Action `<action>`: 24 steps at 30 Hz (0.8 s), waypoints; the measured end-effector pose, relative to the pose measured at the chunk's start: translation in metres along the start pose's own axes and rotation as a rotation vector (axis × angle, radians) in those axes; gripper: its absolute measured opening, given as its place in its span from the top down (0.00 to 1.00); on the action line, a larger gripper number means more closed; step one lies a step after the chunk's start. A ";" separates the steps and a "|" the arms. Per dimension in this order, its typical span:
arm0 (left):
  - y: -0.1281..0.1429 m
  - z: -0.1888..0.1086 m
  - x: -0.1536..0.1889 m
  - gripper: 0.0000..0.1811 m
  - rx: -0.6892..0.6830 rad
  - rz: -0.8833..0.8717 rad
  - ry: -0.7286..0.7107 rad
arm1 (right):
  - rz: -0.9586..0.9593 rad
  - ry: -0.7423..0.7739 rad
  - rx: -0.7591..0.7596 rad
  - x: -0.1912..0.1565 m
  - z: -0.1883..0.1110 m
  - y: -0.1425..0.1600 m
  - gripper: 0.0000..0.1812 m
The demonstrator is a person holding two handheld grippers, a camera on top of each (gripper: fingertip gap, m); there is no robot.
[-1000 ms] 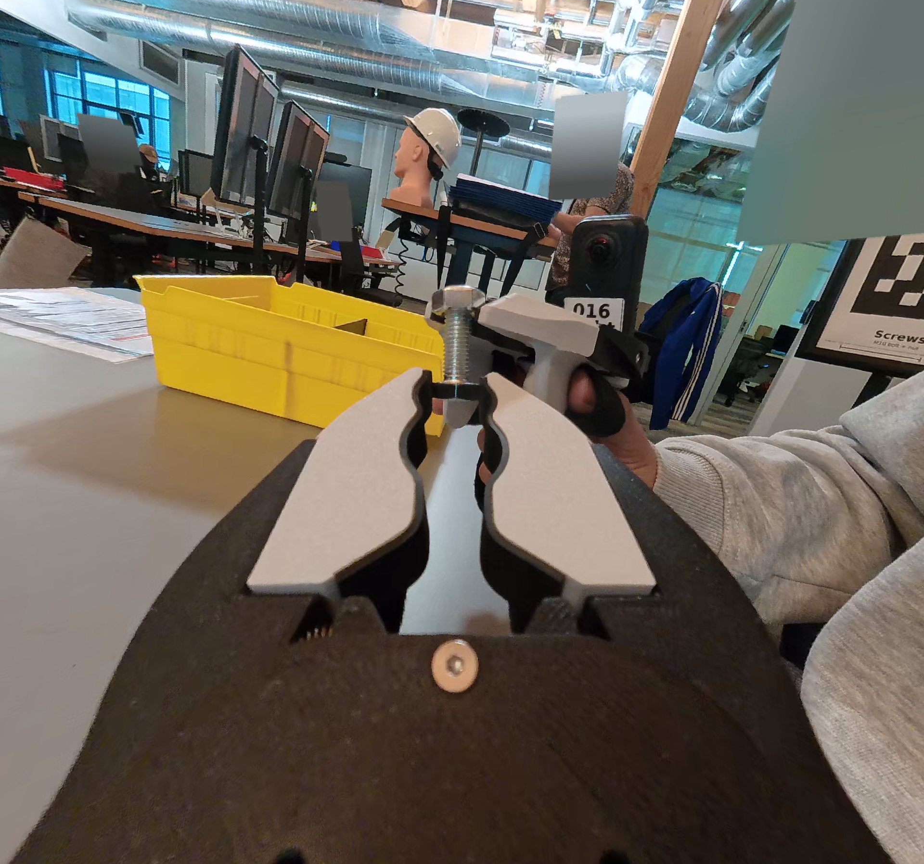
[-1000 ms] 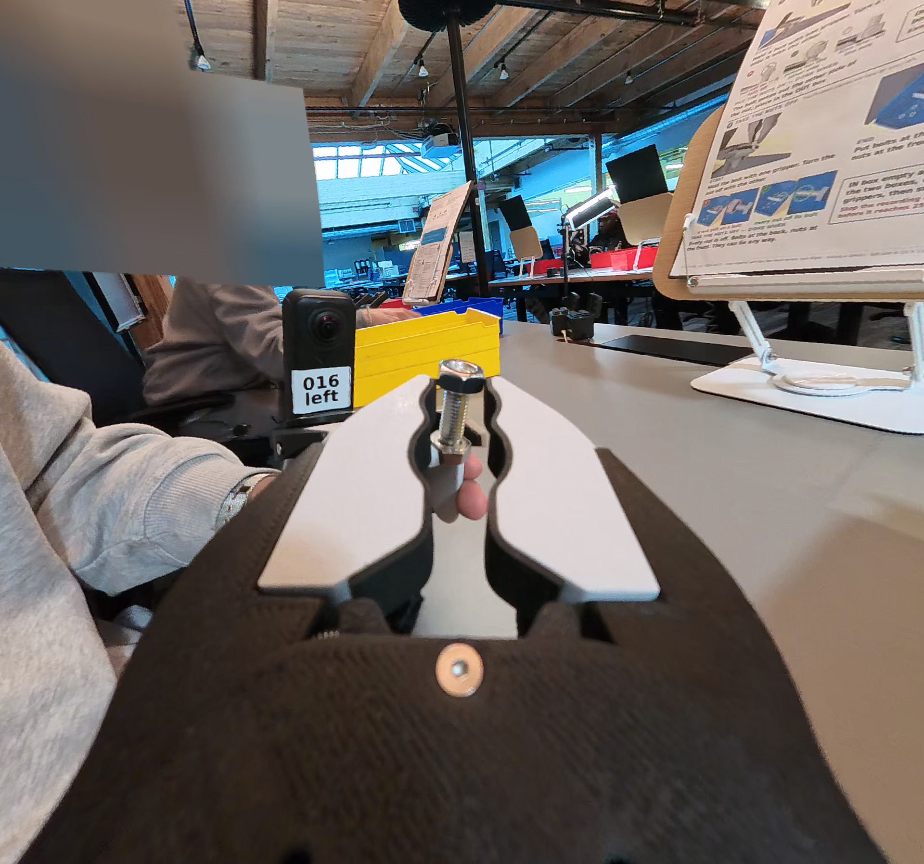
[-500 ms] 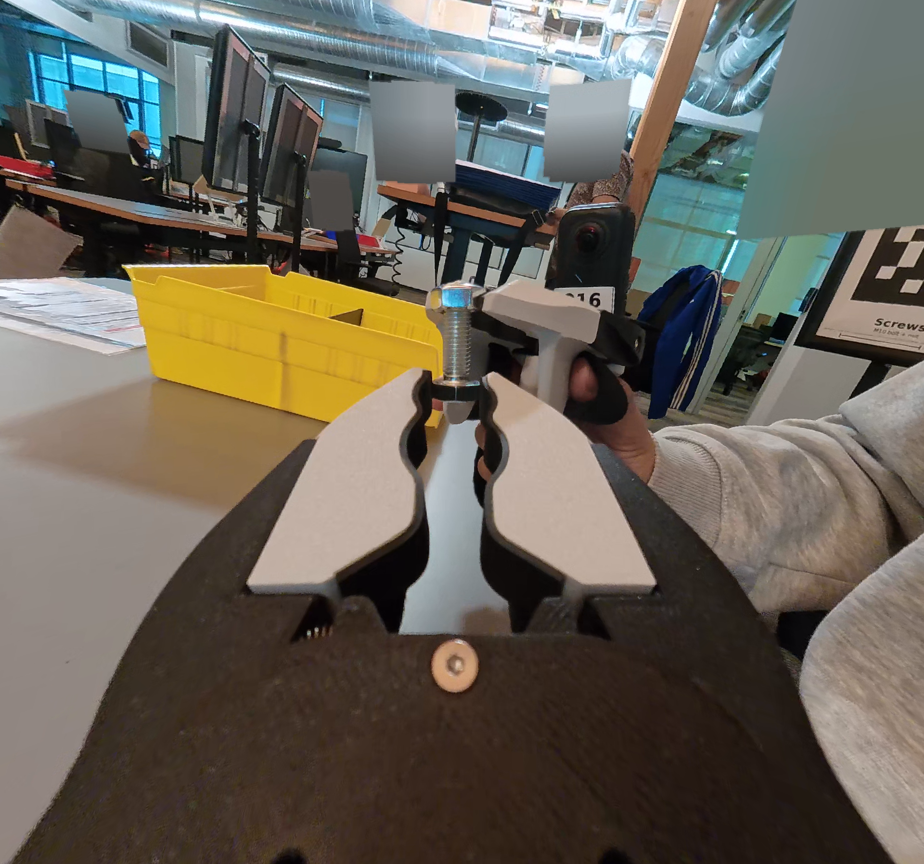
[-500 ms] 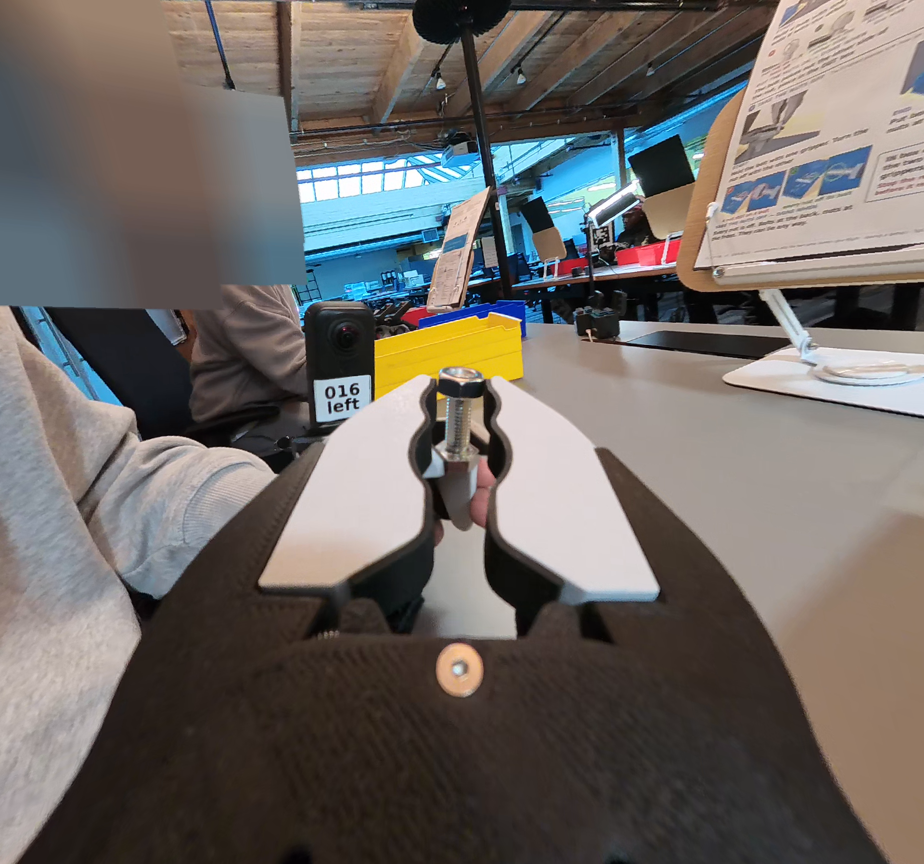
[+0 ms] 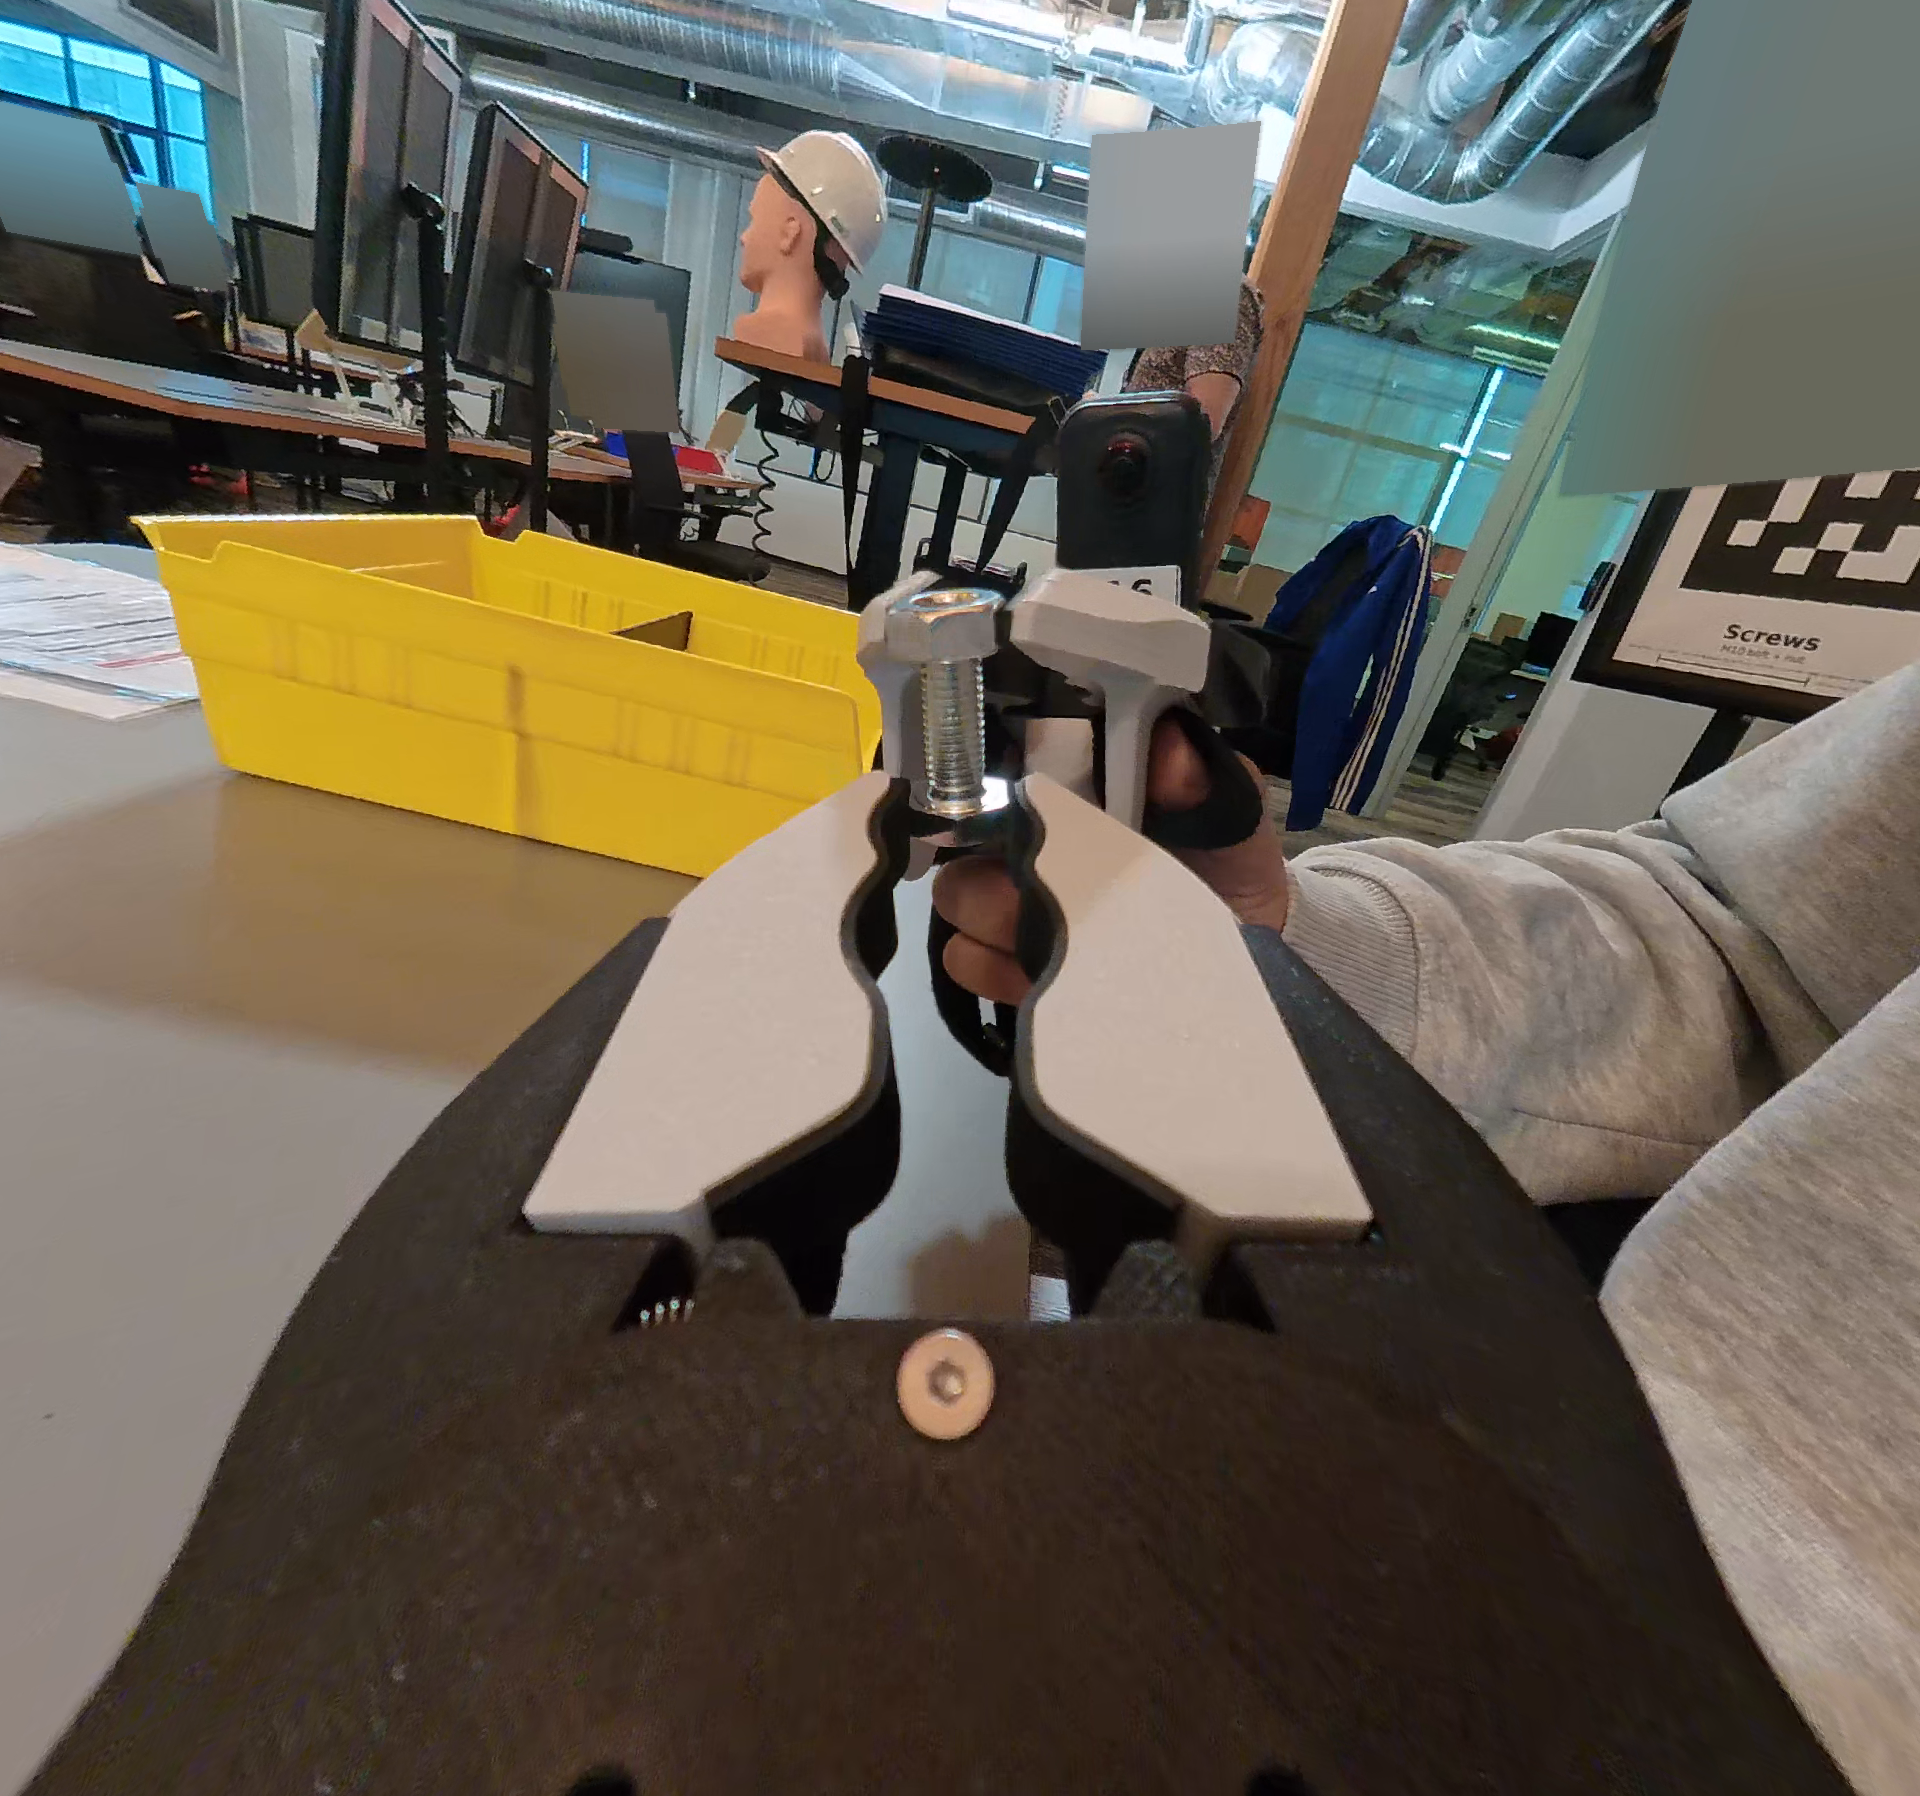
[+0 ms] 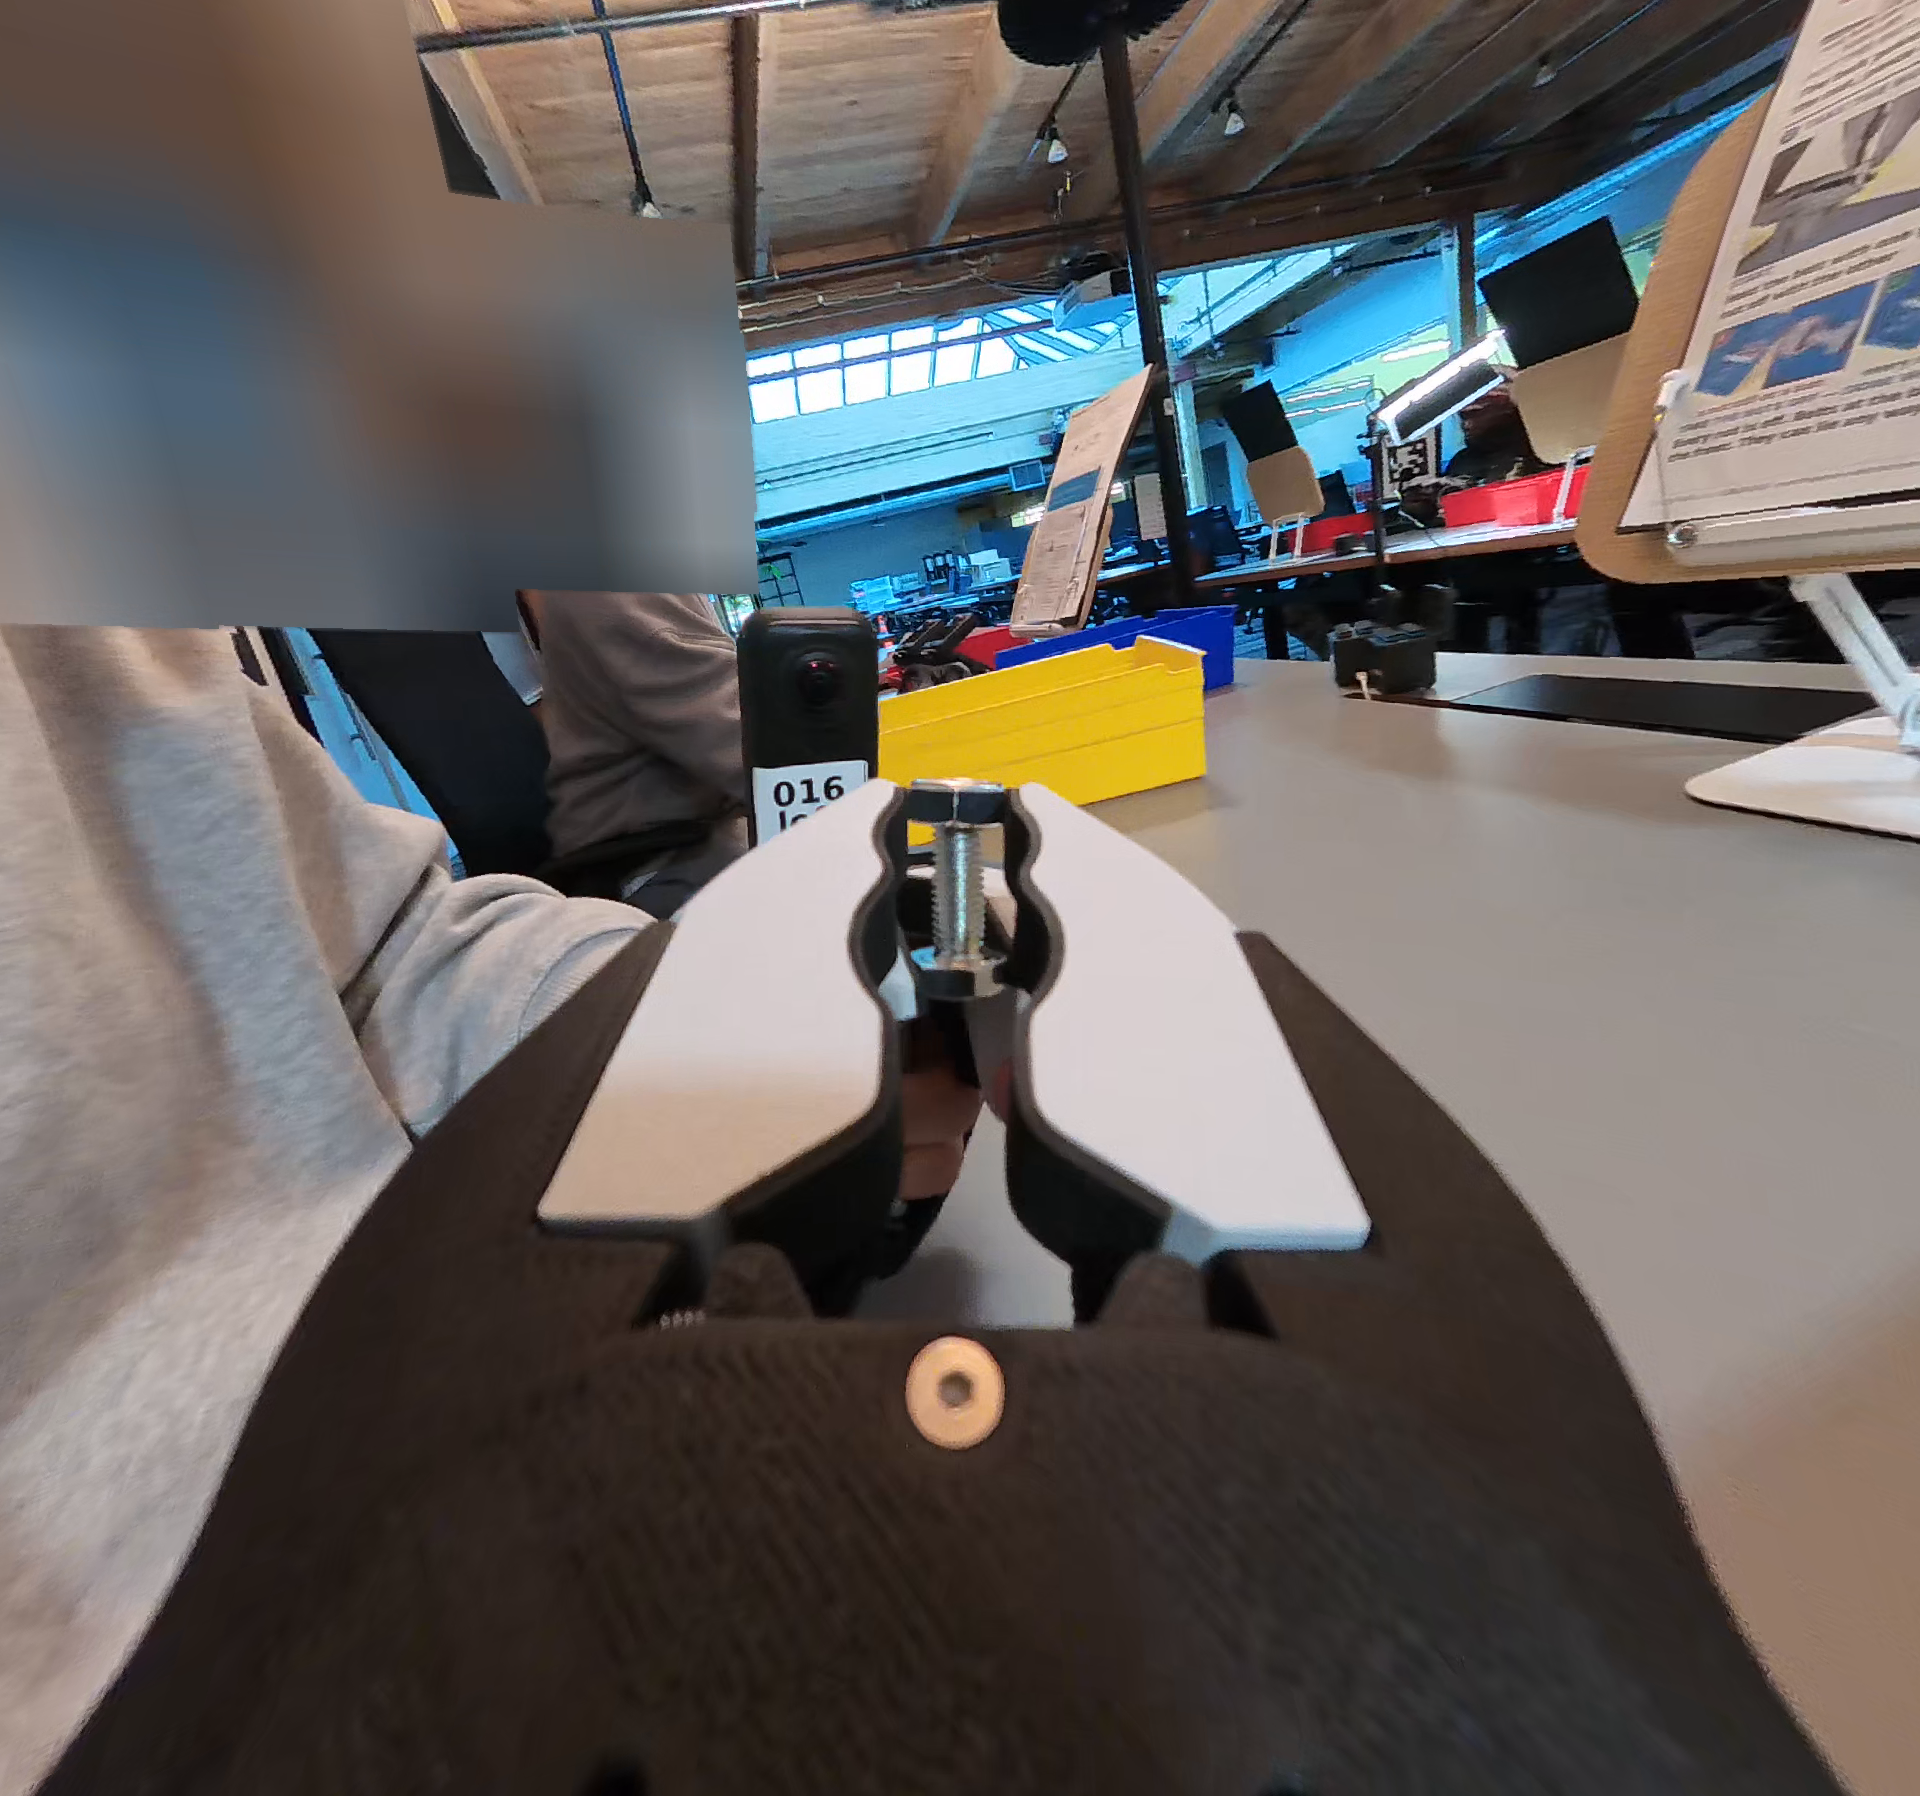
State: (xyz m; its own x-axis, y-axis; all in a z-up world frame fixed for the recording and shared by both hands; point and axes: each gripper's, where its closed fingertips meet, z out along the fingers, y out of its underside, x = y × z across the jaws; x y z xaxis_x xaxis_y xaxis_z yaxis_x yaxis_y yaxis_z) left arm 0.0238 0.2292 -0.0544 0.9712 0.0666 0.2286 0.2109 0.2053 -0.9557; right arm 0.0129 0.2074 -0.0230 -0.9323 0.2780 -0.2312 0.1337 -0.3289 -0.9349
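A silver hex bolt (image 5: 951, 723) stands upright between the two grippers, above the grey table (image 5: 208, 967). My left gripper (image 5: 961, 806) is shut on the nut (image 5: 964, 801) at the bolt's lower end. My right gripper (image 6: 956, 803) is shut on the bolt's hex head (image 6: 956, 799). In the right wrist view the threaded shank (image 6: 961, 889) runs down to the nut (image 6: 958, 972). In the left wrist view the right gripper (image 5: 940, 622) comes in from the far side, with a hand (image 5: 1205, 842) on its handle.
A yellow bin (image 5: 499, 697) stands on the table beyond the grippers, also in the right wrist view (image 6: 1039, 728), with a blue bin (image 6: 1122, 640) behind it. A document stand (image 6: 1766, 344) on a white base is at the right. Grey sleeves (image 5: 1558, 967) fill the near side. The grippers are tip to tip, or close to it.
Both grippers keep their hold on the bolt and nut. The pair has tilted and shifted a little, so the top of the bolt head now shows in the left wrist view.
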 end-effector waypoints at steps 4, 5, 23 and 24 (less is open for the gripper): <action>-0.002 -0.001 -0.003 0.90 0.012 0.012 -0.020 | -0.013 0.025 0.008 0.004 -0.001 -0.001 0.89; -0.003 -0.001 -0.004 0.90 0.014 0.014 -0.025 | -0.015 0.034 0.010 0.005 -0.001 -0.002 0.89; 0.000 -0.003 -0.012 0.90 -0.006 0.044 -0.079 | -0.027 0.118 0.012 0.018 -0.007 -0.003 0.92; 0.001 -0.003 -0.012 0.90 -0.011 0.045 -0.085 | -0.026 0.113 0.017 0.017 -0.007 -0.004 0.92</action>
State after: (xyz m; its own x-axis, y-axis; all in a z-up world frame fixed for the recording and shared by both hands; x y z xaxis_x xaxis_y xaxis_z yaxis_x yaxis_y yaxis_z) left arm 0.0120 0.2260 -0.0582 0.9670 0.1583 0.1997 0.1687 0.1898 -0.9672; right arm -0.0011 0.2202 -0.0252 -0.8915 0.3860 -0.2371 0.1036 -0.3358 -0.9362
